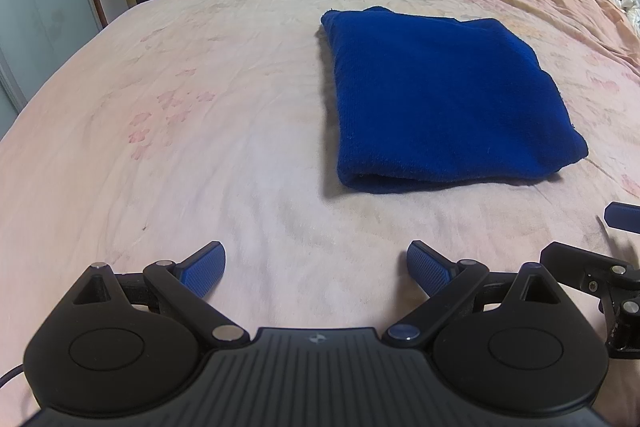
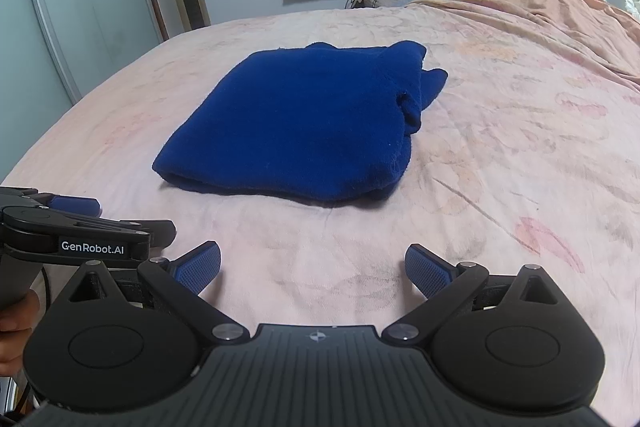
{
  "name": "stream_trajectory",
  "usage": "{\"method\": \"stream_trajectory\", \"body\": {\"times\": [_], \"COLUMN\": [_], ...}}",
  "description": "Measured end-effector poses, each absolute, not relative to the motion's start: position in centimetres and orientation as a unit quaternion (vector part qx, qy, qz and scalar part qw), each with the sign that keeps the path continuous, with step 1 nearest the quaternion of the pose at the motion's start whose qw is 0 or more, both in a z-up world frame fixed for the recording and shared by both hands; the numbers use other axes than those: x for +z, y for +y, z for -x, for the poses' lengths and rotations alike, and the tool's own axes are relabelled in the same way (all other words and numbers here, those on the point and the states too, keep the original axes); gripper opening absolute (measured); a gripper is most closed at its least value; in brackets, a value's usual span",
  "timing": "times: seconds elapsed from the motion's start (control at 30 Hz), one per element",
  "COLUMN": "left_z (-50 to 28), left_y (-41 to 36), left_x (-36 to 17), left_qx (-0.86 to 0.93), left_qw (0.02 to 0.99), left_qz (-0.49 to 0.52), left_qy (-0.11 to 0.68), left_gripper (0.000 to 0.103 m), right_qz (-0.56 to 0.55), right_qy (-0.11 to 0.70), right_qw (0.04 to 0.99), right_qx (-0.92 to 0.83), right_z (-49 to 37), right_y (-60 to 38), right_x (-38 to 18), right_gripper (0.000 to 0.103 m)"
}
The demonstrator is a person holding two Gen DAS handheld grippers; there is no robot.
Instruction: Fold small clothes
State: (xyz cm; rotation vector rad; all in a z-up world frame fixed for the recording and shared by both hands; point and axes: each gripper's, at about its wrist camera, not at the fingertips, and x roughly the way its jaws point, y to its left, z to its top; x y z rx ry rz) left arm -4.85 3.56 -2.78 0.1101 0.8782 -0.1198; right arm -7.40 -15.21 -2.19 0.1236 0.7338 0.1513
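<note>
Lying folded, blue garment (image 1: 448,99) (edges free), bedsheet (image 1: 200,147)

Black plastic left gripper (image 1: 316,273) and right gripper (image 2: 313,273), blue textured pads (image 2: 426,273), silver pivot screws, white "GenRobot.AI" lettering.

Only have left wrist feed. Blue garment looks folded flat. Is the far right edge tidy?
Observer: No. In the right wrist view the blue garment has a loose flap poking out at its right side.
Operator: Right gripper state?
Observer: The right gripper is open, empty, short of the garment.
Operator: Any branding visible on the left gripper?
Observer: Yes, the left gripper body reads GenRobot.AI in the right wrist view.
</note>
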Motion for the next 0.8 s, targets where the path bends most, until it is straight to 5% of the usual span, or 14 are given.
{"method": "stream_trajectory", "body": {"times": [0.8], "left_z": [4.7], "left_y": [3.8], "left_x": [-2.4], "left_qx": [-0.097], "left_qw": [0.912], "left_qz": [-0.056], "left_qy": [0.395], "left_gripper": [0.098], "right_qz": [-0.081], "right_qy": [0.350], "right_qw": [0.930], "right_qx": [0.078], "right_z": [6.9], "right_y": [-16.7], "right_x": [-1.9], "right_gripper": [0.100]}}
